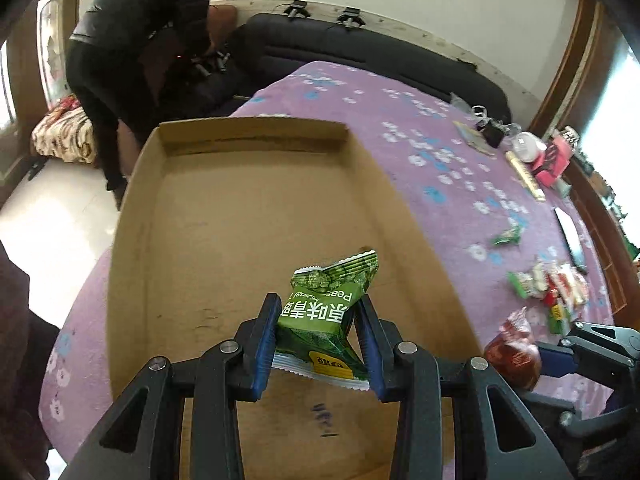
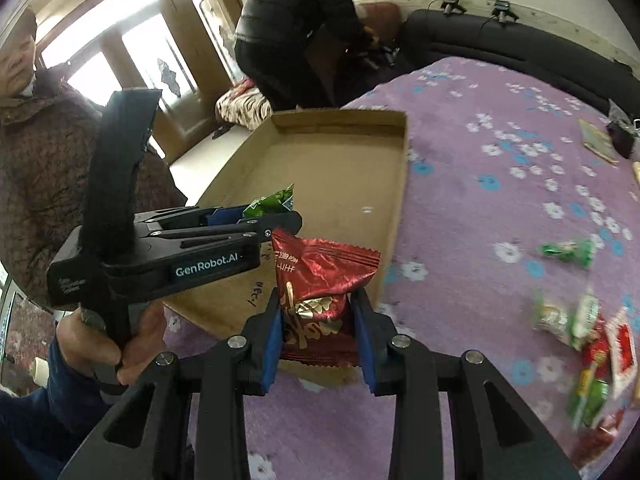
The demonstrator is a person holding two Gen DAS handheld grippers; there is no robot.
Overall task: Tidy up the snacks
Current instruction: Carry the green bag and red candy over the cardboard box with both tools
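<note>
From the left wrist we see our left gripper [image 1: 318, 344] clamped on a green snack packet [image 1: 326, 316], glossy, with white Chinese lettering and crimped ends, held above the near floor of the shallow cardboard tray [image 1: 192, 216] on the purple flowered blanket [image 1: 440, 148]. More snacks [image 1: 550, 290] lie to the right. From the right wrist, our right gripper [image 2: 318, 340] pinches a dark red foil packet [image 2: 320, 280] with gold print, at the tray's [image 2: 352, 184] near corner
</note>
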